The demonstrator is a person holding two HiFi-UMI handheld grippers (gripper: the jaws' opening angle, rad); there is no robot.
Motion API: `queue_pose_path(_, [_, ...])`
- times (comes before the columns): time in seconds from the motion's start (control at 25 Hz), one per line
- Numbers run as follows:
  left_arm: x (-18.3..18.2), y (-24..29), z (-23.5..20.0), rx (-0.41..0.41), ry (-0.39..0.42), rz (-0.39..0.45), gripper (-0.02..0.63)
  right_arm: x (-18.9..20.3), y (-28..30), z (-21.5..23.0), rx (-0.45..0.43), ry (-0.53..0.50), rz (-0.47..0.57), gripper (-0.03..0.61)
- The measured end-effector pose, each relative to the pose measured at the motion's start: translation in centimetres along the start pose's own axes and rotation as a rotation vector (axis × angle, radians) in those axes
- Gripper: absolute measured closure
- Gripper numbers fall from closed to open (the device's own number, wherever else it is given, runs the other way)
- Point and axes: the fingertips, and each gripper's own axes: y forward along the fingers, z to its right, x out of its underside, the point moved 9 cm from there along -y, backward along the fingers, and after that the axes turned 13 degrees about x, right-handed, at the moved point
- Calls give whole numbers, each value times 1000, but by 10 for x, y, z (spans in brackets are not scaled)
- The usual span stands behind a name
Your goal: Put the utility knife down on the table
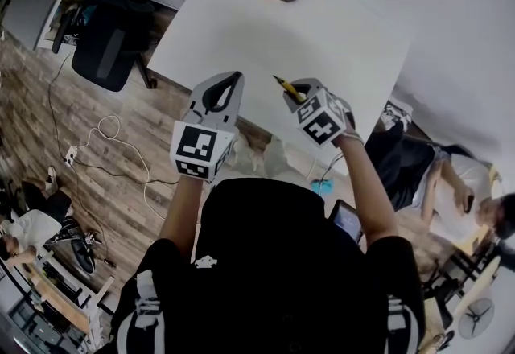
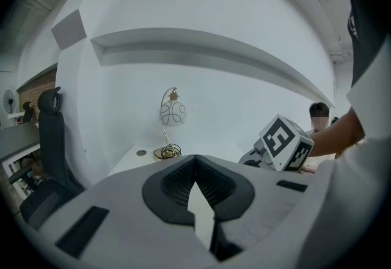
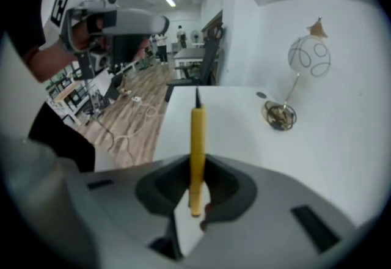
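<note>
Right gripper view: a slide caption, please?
Right gripper clamps a yellow utility knife over the white table, a wire lamp beyond.

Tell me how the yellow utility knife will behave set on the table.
The utility knife looks straight and stiff, so it should lie flat. Its slim, rounded-looking body might roll slightly on the smooth table. Probably light: the right gripper holds it by one end.

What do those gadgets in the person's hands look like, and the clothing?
The left gripper and right gripper are light grey shells with dark pads inside, each carrying a white cube of black square markers. The person wears a black short-sleeved top with white sleeve stripes.
</note>
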Motion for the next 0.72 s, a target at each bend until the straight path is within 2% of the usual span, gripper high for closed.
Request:
queue_pose_path(0.36, [17, -11, -5, -7, -48, -12, 597, 16, 38, 1, 25, -124, -163, 495])
queue_pose_path(0.44, [25, -12, -6, -12, -61, -15, 597, 21, 53, 3, 41, -177, -202, 495])
queue_pose_path(0.6, [38, -13, -8, -19, -90, -15, 597, 30, 81, 4, 61, -347, -303, 495])
queue_pose_path(0.72, [43, -16, -8, -23, -113, -26, 597, 33, 93, 8, 62, -399, -340, 495])
